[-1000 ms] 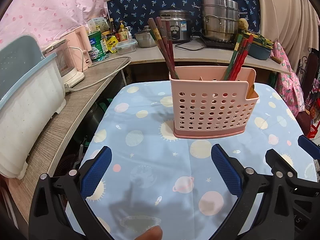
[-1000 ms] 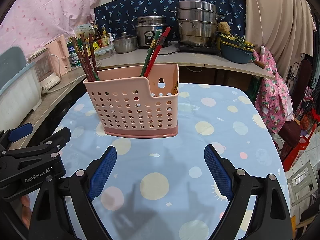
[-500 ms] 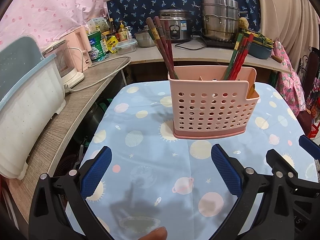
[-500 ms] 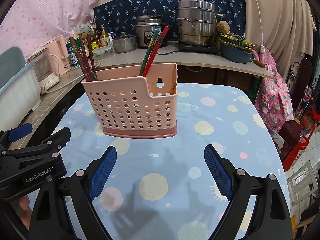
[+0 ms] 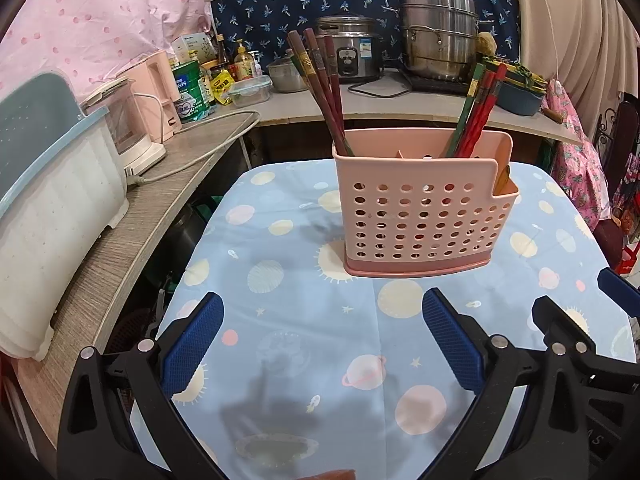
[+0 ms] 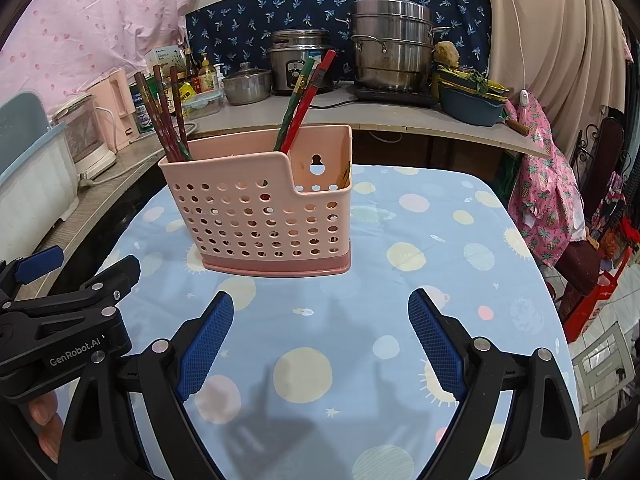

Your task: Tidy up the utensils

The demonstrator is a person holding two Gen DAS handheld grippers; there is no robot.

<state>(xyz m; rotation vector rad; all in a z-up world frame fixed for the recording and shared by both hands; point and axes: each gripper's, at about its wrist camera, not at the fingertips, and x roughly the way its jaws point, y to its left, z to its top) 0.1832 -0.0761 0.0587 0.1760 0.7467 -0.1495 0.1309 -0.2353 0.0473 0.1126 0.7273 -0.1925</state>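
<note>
A pink perforated utensil holder (image 5: 424,208) stands upright on the table with the blue planet-print cloth (image 5: 320,344); it also shows in the right wrist view (image 6: 264,208). Dark brown chopsticks (image 5: 320,84) lean in its left compartment, red and green chopsticks (image 5: 476,108) in its right one. They show in the right wrist view too, brown (image 6: 164,120) and red-green (image 6: 304,96). My left gripper (image 5: 322,342) is open and empty, short of the holder. My right gripper (image 6: 320,340) is open and empty beside it.
A counter (image 5: 140,216) runs along the left and back, with a white and blue dish rack (image 5: 44,208), a kettle (image 5: 136,120), a rice cooker (image 5: 352,52) and steel pots (image 5: 438,36). Pink cloth (image 6: 548,200) hangs at the right.
The holder sits slightly farther left and nearer in the right wrist view. Both grippers stay open and barely move.
</note>
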